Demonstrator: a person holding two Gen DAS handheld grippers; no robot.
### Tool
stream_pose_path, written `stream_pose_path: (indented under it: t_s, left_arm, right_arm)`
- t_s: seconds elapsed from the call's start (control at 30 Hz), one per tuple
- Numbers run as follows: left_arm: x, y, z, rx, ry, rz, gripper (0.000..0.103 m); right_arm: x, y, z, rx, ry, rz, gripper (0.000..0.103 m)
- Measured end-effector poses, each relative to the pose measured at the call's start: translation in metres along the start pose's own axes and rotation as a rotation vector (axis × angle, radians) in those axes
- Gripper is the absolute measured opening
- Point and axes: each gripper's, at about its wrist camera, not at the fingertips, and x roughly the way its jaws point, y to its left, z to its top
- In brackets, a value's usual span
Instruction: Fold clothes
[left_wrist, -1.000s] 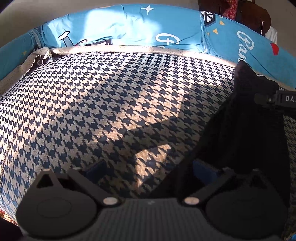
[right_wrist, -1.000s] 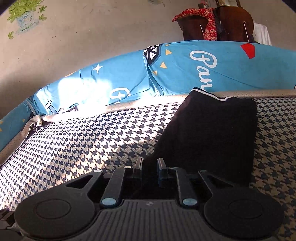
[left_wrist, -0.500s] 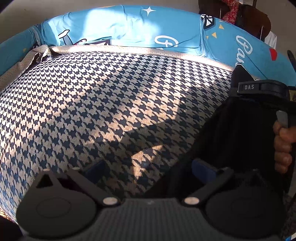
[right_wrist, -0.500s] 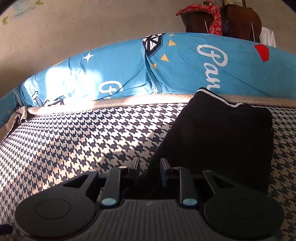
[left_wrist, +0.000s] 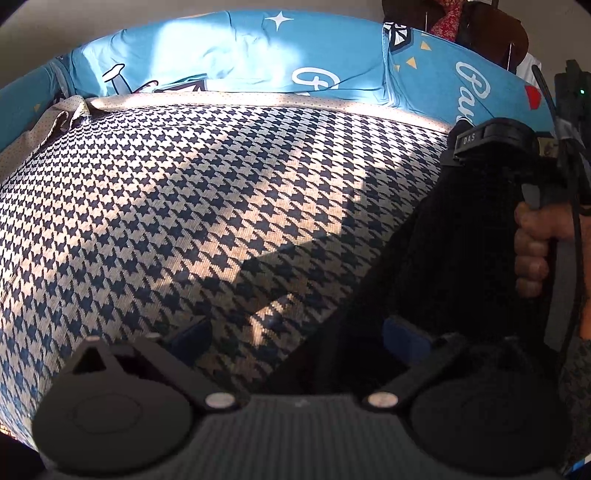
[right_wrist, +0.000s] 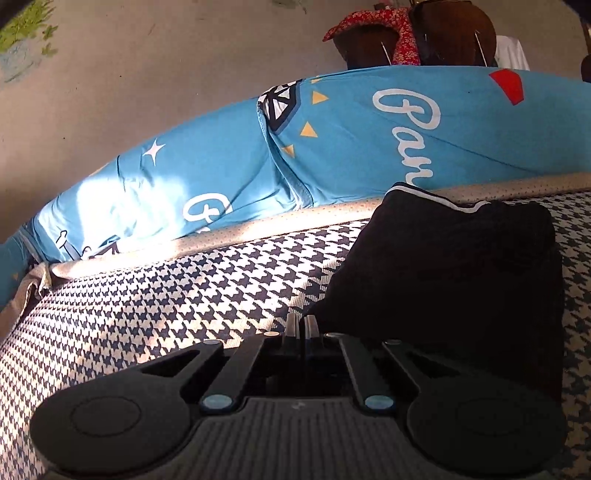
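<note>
Matt black cloth garment (right_wrist: 450, 273) on a coarse woven houndstooth cover (left_wrist: 192, 206); smooth blue printed fabric (right_wrist: 229, 177) behind; gripper (right_wrist: 300, 326) matt black plastic

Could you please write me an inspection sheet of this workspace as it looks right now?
Surface: houndstooth bed cover, partly sunlit, with a beige dotted border along its far edge.
Job's things: black garment with white piping, lying folded on the cover's right side.
Clutter: nothing seen on the cover.
Grippers: left gripper open, its right finger at the garment's edge; right gripper shut, apparently empty, at the garment's near-left corner, held by a hand.
Cables: black cable running down beside the hand.
Surroundings: blue printed pillows, plain wall, dark wooden furniture with red floral cloth.
</note>
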Motion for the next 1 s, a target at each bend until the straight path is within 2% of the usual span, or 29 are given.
stream_pose_path:
  t_s: [0.23, 0.33, 0.37, 0.47, 0.57, 0.67, 0.8, 1.0]
  left_arm:
    - [0.012, 0.006, -0.001, -0.033, 0.028, 0.05, 0.103]
    - [0.013, 0.008, 0.0, -0.036, 0.017, 0.074, 0.103]
    - [0.014, 0.008, 0.0, -0.034, 0.015, 0.082, 0.103]
    - [0.016, 0.014, 0.003, -0.067, 0.008, 0.121, 0.103]
    - [0.017, 0.017, 0.005, -0.088, 0.008, 0.128, 0.103]
    - [0.018, 0.018, 0.006, -0.095, 0.005, 0.139, 0.103]
    - [0.019, 0.024, 0.006, -0.119, 0.006, 0.191, 0.103]
    - [0.014, 0.025, 0.007, -0.133, -0.005, 0.164, 0.103]
  right_arm:
    - [0.018, 0.002, -0.005, -0.003, 0.063, 0.014, 0.008]
    - [0.003, 0.004, 0.001, -0.018, 0.017, 0.012, 0.013]
    - [-0.002, 0.005, 0.002, -0.025, 0.006, 0.019, 0.019]
    - [-0.023, 0.007, 0.003, -0.04, -0.005, 0.039, 0.02]
    - [-0.038, 0.007, -0.004, -0.031, 0.039, 0.098, 0.02]
    - [-0.052, 0.011, -0.018, -0.054, 0.076, 0.115, 0.02]
    - [-0.068, 0.016, -0.036, -0.067, 0.12, 0.172, 0.02]
    - [-0.078, 0.03, -0.067, -0.128, 0.2, 0.218, 0.02]
